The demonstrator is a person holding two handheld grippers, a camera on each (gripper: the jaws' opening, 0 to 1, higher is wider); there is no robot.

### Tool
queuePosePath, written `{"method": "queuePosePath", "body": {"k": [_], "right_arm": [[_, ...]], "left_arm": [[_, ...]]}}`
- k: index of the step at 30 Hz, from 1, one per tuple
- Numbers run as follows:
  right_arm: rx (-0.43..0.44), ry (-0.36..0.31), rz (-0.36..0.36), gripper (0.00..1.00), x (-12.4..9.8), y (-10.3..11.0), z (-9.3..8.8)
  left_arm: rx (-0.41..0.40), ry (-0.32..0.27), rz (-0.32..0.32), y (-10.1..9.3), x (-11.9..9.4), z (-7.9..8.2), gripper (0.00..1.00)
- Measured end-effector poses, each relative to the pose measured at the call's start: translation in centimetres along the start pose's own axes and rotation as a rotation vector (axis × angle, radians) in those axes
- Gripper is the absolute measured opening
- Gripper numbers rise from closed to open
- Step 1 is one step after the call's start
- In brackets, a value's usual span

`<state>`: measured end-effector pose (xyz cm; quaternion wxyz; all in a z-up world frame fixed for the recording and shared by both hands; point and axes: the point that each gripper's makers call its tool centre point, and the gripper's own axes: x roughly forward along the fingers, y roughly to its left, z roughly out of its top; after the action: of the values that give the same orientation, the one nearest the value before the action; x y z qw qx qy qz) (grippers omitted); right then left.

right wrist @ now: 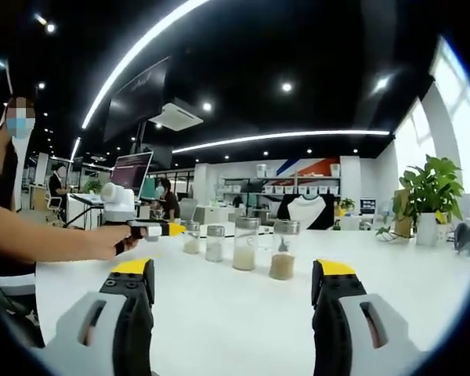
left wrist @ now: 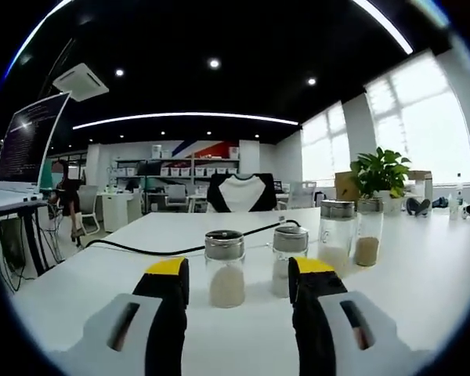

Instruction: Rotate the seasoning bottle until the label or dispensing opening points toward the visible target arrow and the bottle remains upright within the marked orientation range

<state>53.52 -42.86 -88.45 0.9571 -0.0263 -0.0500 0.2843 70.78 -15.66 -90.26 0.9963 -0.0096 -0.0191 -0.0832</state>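
Note:
Four glass seasoning bottles with metal caps stand upright in a row on the white table. The nearest bottle, with pale powder in it, stands just beyond my left gripper, whose yellow-tipped jaws are open and apart from it. Behind it come a second bottle, a taller one and one with brown powder. In the right gripper view the row runs from the far bottle to the brown-powder bottle. My right gripper is open, well short of them. The left gripper enters from the left, held by a hand.
A black cable crosses the table behind the bottles. A potted plant and a box stand at the far right, a monitor at the left. A chair faces the far edge. A person's arm reaches along the left.

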Motion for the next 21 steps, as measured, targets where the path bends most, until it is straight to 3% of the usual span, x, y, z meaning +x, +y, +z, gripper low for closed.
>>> {"method": "queuePosePath", "body": {"k": [3, 6, 8, 12, 15, 21], "right_arm": [[0.013, 0.0, -0.004, 0.83, 0.0, -0.2, -0.1], [0.023, 0.003, -0.009, 0.83, 0.0, -0.3, -0.3], [0.027, 0.0, -0.008, 0.82, 0.0, -0.3, -0.3], [0.027, -0.002, -0.007, 0.82, 0.1, -0.3, -0.2], [0.03, -0.004, -0.007, 0.82, 0.1, -0.3, -0.2], [0.037, 0.001, -0.008, 0.82, 0.1, -0.5, -0.4]], "left_arm": [[0.039, 0.022, 0.004, 0.3, 0.9, -0.7, 0.51], [0.165, 0.065, -0.008, 0.4, 1.9, -1.5, 0.53], [0.136, 0.052, -0.003, 0.6, 2.5, -1.3, 0.52], [0.174, 0.06, -0.007, 0.5, 3.4, -1.6, 0.5], [0.15, 0.062, -0.002, 0.6, 3.8, -1.7, 0.38], [0.141, 0.081, 0.002, 0.7, 4.9, -2.0, 0.4]]}}
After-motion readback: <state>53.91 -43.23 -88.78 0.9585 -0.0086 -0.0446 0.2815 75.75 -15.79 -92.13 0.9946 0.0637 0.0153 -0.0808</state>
